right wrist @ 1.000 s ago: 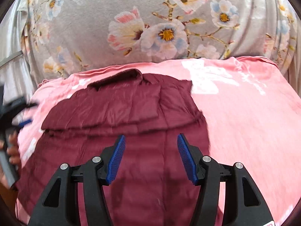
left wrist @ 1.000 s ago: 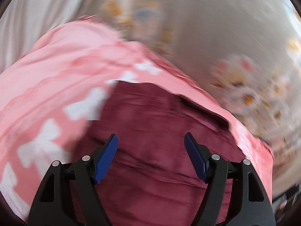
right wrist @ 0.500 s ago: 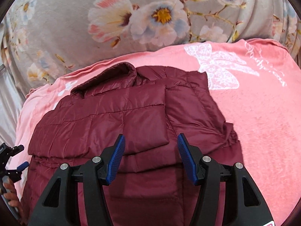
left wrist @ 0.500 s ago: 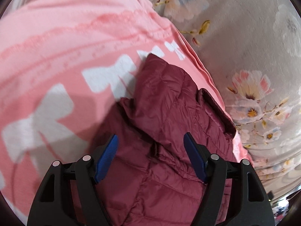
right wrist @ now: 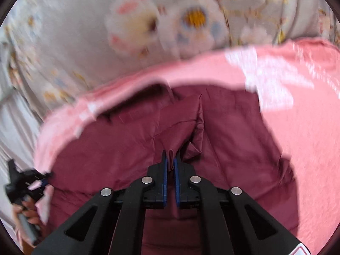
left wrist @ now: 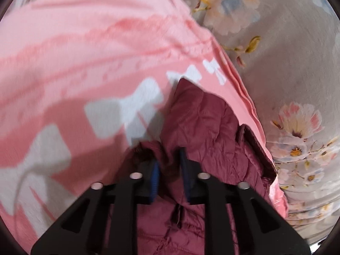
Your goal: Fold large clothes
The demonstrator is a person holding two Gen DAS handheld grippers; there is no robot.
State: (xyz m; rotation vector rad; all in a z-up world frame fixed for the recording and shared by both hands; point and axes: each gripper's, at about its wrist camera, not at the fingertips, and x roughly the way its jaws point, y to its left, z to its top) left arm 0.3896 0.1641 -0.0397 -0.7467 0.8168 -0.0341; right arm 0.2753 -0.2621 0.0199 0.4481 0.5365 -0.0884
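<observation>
A maroon quilted jacket (left wrist: 201,127) lies on a pink blanket (left wrist: 85,53) printed with white bows. In the left wrist view my left gripper (left wrist: 169,167) sits at the jacket's edge. Its jaws are closing, with a ridge of maroon fabric squeezed between the blue pads. In the right wrist view the jacket (right wrist: 119,140) spreads across the middle. My right gripper (right wrist: 170,159) is shut on a raised pinch of its fabric near the centre. The left gripper (right wrist: 25,182) also shows at that view's left edge, held by a hand (right wrist: 27,212).
A grey floral sheet (left wrist: 286,42) covers the surface beyond the blanket, and it fills the far side (right wrist: 106,31) of the right wrist view. The pink blanket (right wrist: 297,127) extends to the jacket's right. Both views are blurred by motion.
Both grippers went from wide open above the jacket to closed on its fabric. The left one moved in and down onto the jacket's edge; the right one moved forward over the middle.
</observation>
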